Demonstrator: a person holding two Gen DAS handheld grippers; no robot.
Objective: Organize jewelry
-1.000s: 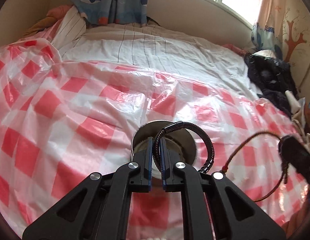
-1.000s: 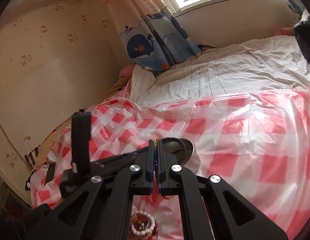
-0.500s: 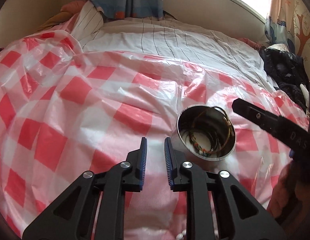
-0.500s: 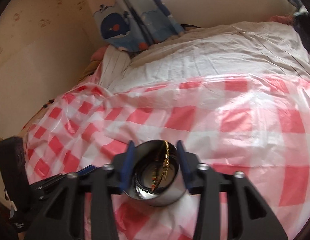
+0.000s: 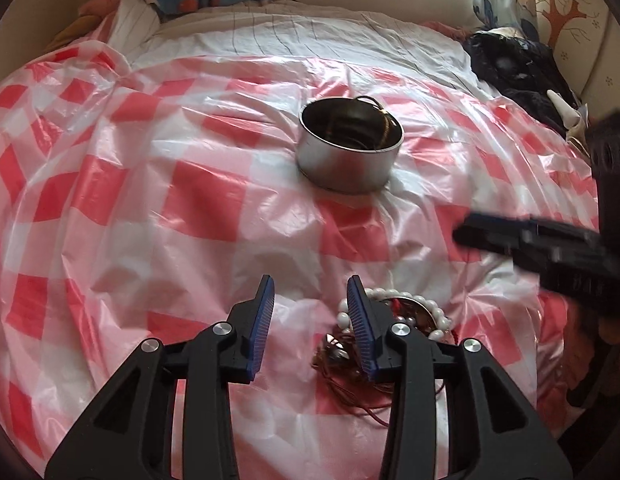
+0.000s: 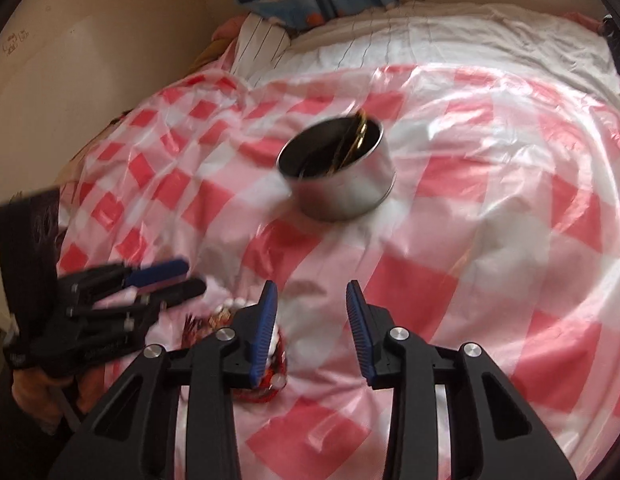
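A jewelry pile [image 5: 390,336] with a white bead bracelet [image 5: 426,308] lies by the left gripper [image 5: 310,320]; its empty jaws are opening. The right gripper [image 6: 310,320], empty, is closing. A metal tin [image 5: 350,148] holding bracelets sits beyond on the checkered sheet [image 5: 150,200].

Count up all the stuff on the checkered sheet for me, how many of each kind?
Metal tins: 1, the round tin with some jewelry already inside.
Jewelry piles: 1, a tangle with a white bead bracelet and reddish cords; pieces too tangled to count.
Grippers: 2, the left gripper and the right gripper, both empty.
Total: 4
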